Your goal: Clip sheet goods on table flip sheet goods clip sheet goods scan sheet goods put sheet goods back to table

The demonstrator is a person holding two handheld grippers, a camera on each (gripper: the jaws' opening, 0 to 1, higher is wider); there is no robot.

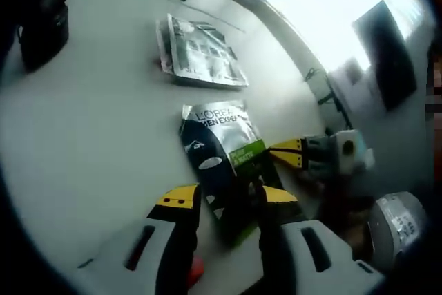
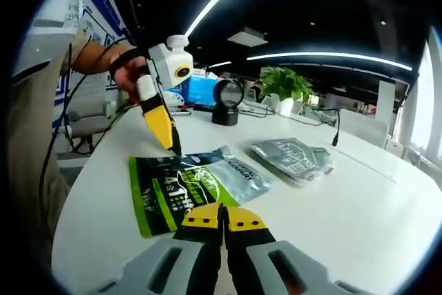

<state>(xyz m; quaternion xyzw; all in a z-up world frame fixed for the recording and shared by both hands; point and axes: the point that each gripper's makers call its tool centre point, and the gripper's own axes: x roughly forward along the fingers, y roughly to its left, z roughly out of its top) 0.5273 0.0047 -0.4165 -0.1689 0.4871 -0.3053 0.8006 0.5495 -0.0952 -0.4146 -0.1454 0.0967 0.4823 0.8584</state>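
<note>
While your left gripper (image 1: 226, 197) stands spread astride the nearer sheet goods pack (image 1: 224, 157), your right gripper (image 2: 222, 217) is pressed together, empty. Two packs lie on the desk (image 1: 90, 122); the second pack (image 1: 200, 53) lies apart.

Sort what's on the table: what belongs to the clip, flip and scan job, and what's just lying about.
Job: green-and-silver sachet, left gripper, right gripper, round black scanner.
Lying about: stack of silver sachets, potted plant, blue box.
</note>
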